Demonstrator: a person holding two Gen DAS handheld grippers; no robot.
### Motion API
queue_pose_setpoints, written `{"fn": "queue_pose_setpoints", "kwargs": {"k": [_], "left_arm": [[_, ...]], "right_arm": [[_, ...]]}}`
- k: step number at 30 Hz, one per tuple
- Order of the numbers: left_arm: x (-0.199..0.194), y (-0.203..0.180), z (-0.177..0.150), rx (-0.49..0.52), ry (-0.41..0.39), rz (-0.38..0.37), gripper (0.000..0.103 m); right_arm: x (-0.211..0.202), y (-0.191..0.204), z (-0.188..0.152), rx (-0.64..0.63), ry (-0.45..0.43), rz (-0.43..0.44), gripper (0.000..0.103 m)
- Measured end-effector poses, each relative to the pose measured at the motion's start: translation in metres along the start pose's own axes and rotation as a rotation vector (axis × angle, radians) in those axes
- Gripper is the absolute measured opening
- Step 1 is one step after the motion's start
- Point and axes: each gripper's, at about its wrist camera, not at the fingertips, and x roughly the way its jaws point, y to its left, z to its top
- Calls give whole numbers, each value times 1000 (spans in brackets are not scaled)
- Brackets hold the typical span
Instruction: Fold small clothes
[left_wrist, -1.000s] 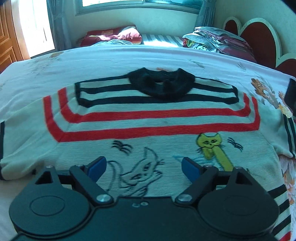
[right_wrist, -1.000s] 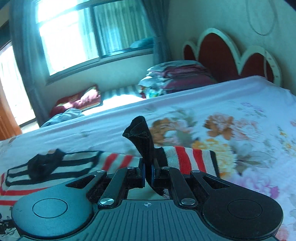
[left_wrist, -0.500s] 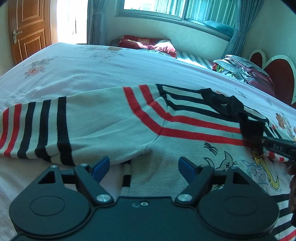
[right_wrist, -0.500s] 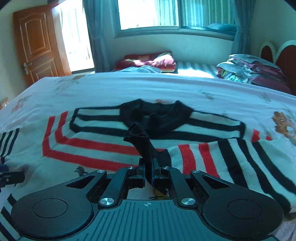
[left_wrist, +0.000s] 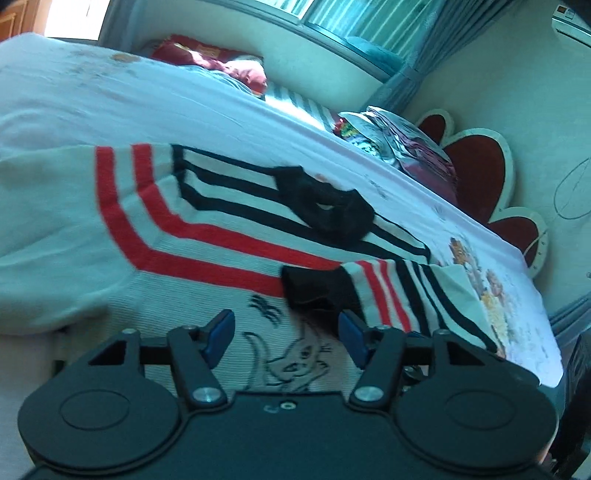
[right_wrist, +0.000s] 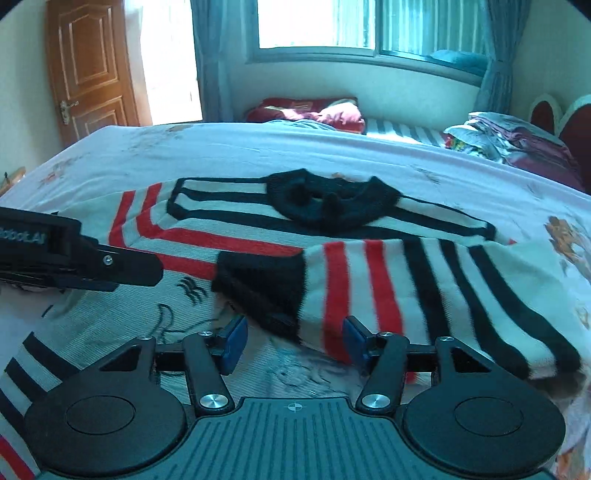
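A small white sweater (left_wrist: 207, 236) with red and black stripes, a black collar (left_wrist: 325, 206) and cat drawings lies flat on the bed. Its right sleeve (right_wrist: 388, 288) lies folded across the chest, black cuff (right_wrist: 258, 284) toward the middle. My right gripper (right_wrist: 295, 334) hovers just before that sleeve. Its jaws are opening and the pads press on nothing. My left gripper (left_wrist: 286, 332) hangs over the cat drawing near the cuff (left_wrist: 314, 291). Its jaws are closing but stand apart with only flat knit below. The left gripper (right_wrist: 147, 271) juts in from the left in the right wrist view.
The floral bed sheet (right_wrist: 258, 155) spreads beyond the sweater. A stack of folded bedding (right_wrist: 509, 140) sits by the red scalloped headboard (left_wrist: 476, 166). A red pillow (right_wrist: 314, 110) lies under the window. A wooden door (right_wrist: 88, 74) stands at the far left.
The right gripper carried the sleeve leftwards over the sweater's chest, then let it go as its jaws opened. The left gripper swung from the left sleeve toward the middle, jaws narrower.
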Motion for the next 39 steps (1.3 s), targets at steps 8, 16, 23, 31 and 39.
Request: {"fn": "queue_pose_setpoints", "kwargs": {"k": [8,16,23,31,39], "left_arm": [[63,-30,-3,25,104,14,46],[78,-44,6,94,98,60,5],[37,-28,20,168,-63,175,4],[51,-7,9,156,-13,211,4],[50,-1,6,156,-15,189,5]], "right_arm": [[-58,-98,-40,198,8,-137,57],[-63,-174,-44,430,-23,-197,43],[-52,-177,-46,411,-3,-218,42],[-49,-168,-49,312,6,-244,37],[-89,-174,-45,293,-76,-177,37]]}}
